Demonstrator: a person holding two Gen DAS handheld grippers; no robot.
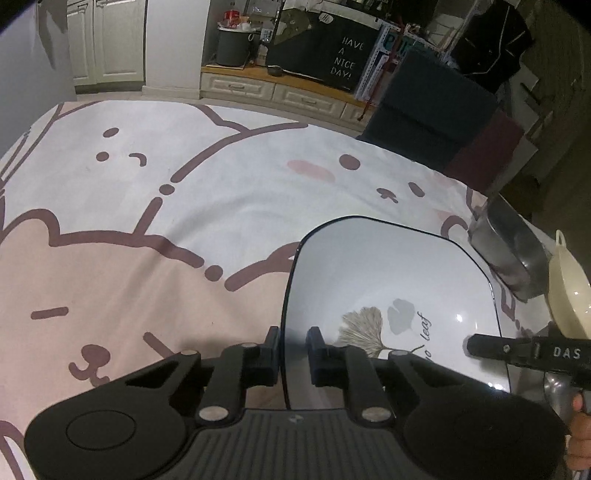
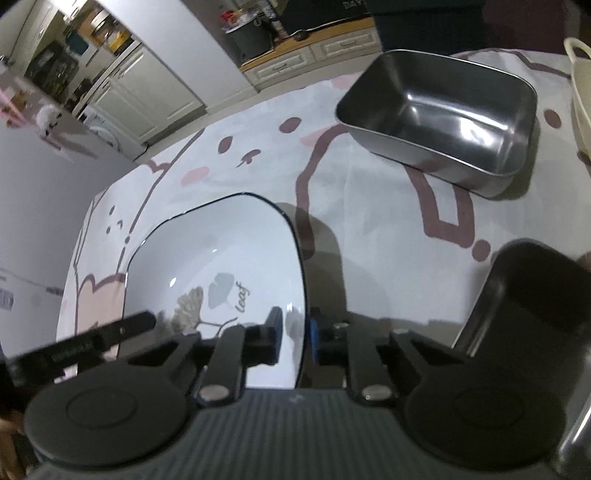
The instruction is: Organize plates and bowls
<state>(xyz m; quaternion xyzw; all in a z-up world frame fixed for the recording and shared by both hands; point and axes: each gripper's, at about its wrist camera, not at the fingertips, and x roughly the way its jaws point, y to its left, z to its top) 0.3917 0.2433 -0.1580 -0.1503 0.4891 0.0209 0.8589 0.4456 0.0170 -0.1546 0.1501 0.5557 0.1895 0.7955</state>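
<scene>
Straddling the left rim of the white square plate (image 1: 388,280), the left hand-held gripper (image 1: 293,354) has one finger outside the edge and one inside, closed down on it. The right hand-held gripper (image 2: 295,338) clamps the opposite rim the same way. Between them the plate sits over the cartoon-printed cloth (image 1: 147,221) on the tabletop. Just beyond it stands a steel rectangular tray (image 2: 443,114), with a cream bowl (image 1: 567,295) beside that.

Cream bowl (image 2: 580,96) cut off by frame edge; cabinet clutter (image 1: 243,26) indistinct.
</scene>
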